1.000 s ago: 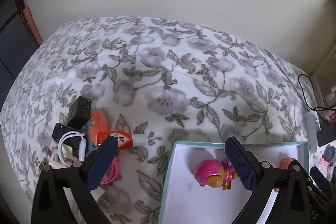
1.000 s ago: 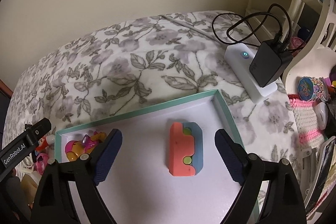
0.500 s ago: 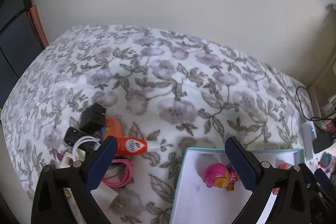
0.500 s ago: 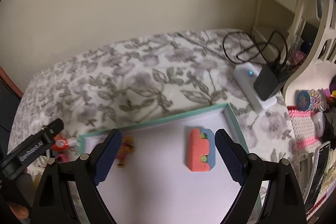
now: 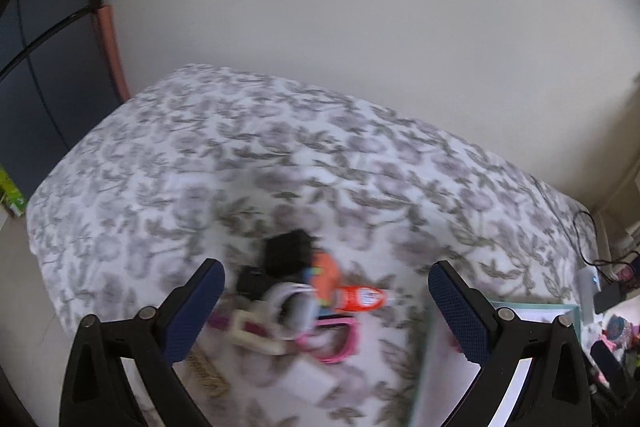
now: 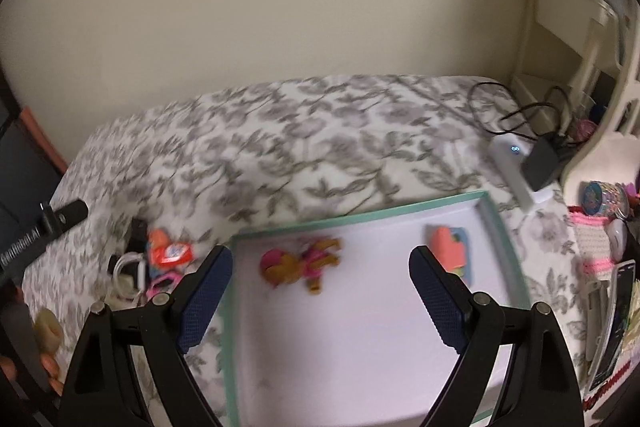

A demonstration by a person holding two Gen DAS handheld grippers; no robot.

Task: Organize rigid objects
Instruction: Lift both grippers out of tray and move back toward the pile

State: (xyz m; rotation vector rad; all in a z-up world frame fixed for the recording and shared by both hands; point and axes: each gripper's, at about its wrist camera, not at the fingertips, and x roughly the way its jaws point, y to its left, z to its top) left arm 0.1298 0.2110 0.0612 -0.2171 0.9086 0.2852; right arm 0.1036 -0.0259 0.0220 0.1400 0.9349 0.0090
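A white tray with a teal rim [image 6: 360, 217] lies on the floral bedspread. Inside it are a pink and orange toy figure [image 6: 300, 261] and an orange and blue block [image 6: 450, 253]. Left of the tray sits a blurred pile: a black charger [image 5: 286, 251], an orange glue tube [image 5: 358, 299], a white coiled cable [image 5: 290, 307] and a pink ring [image 5: 334, 341]. My left gripper [image 5: 324, 307] hangs open above this pile, holding nothing. Over the tray's near half my right gripper [image 6: 320, 291] is open and holds nothing. The pile also shows in the right wrist view, with the glue tube [image 6: 170, 253] on top.
A white power strip [image 6: 516, 171] with a black adapter [image 6: 540, 165] and looped cable lies at the bed's right edge. Cluttered shelves and a pink knitted item [image 6: 592, 235] stand to the right. A dark cabinet [image 5: 36, 75] borders the bed on the left.
Both grippers have pulled back and up, showing more wall. The left view has swung left, so the pile is now between its fingers and the tray has slid to the right edge.
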